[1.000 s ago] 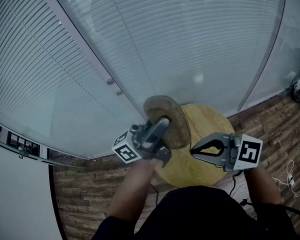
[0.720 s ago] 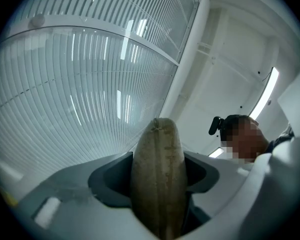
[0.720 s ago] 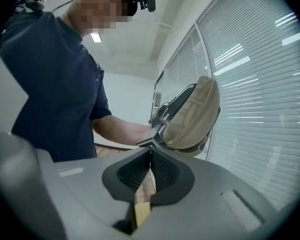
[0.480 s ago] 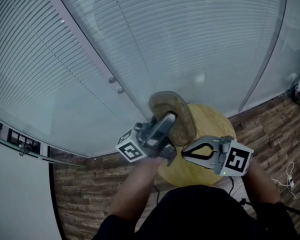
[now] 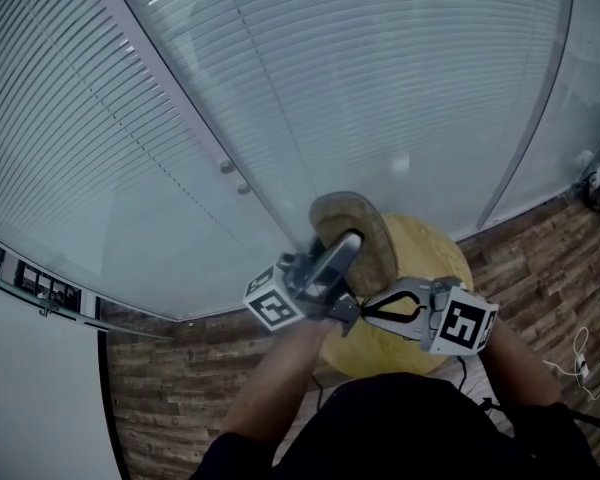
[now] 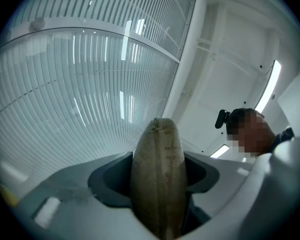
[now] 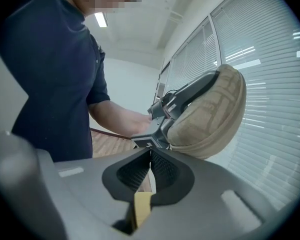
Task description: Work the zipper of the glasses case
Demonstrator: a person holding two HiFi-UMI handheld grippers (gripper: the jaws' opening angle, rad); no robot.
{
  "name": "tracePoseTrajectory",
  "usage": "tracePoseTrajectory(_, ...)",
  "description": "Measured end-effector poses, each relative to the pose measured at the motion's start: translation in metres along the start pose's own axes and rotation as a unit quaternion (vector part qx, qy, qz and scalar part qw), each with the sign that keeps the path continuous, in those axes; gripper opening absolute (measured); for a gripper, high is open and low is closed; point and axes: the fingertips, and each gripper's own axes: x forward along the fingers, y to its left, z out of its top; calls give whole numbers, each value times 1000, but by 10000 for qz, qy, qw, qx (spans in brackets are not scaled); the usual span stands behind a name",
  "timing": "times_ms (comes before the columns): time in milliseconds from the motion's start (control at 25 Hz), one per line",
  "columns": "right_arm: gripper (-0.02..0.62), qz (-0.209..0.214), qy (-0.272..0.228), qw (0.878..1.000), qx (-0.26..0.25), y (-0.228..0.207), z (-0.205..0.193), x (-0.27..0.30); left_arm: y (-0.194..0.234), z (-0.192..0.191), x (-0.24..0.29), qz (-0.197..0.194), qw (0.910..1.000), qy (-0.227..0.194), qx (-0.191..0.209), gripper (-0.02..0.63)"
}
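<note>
Centre of the head view: my left tongs (image 5: 348, 244) clamp the glasses case (image 5: 376, 236) on edge above the round tabletop (image 5: 432, 258), presumably to present its zipper seam. My right tongs (image 5: 366, 314) are closed, apparently empty. Since a second ago they have slid left, and their tips are now just beside the case's lower edge.

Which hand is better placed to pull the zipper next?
Right. The left tongs are clamped across the glasses case, holding it up. The right tongs are shut with their tips close to the case's lower edge; whether they already pinch the pull is too small to tell.
</note>
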Motion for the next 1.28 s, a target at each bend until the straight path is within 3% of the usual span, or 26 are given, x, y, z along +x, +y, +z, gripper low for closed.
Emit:
tracePoseTrajectory(160, 12, -32, -114, 9998, 142, -1, -5, -3, 6, -8, 3, 13, 10000, 86, -34, 295)
tracePoseTrajectory(320, 33, -241, -135, 9981, 547, -6, -22, -10, 17, -13, -3, 340, 9977, 328, 479, 296)
tracePoseTrajectory(400, 167, -430, 4, 9964, 734, -9, -41, -13, 33, -18, -16, 759, 9923, 554, 807, 298)
tracePoseTrajectory(440, 207, -546, 26, 9949, 851, -12, -50, -16, 42, -21, -23, 976, 9886, 647, 945, 298)
tracePoseTrajectory(600, 209, -1129, -192, 9849, 1302, -30, -72, -40, 67, -37, -48, 1610, 9681, 1131, 1551, 298)
tracePoseTrajectory(800, 207, -1639, -365, 9719, 1651, -47, -89, -63, 81, -65, -74, 1935, 9334, 1921, 2331, 298)
tracePoseTrajectory(960, 194, -2320, -653, 9470, 2123, -65, -105, -78, 88, -76, -90, 2102, 9181, 2200, 2541, 298)
tracePoseTrajectory(1040, 152, -2512, -670, 9348, 2419, -70, -121, -82, 91, -80, -95, 2173, 9148, 2242, 2563, 299)
tracePoseTrajectory(1280, 138, -3224, -582, 8990, 2907, -76, -164, -100, 104, -97, -114, 2270, 9020, 2514, 2677, 299)
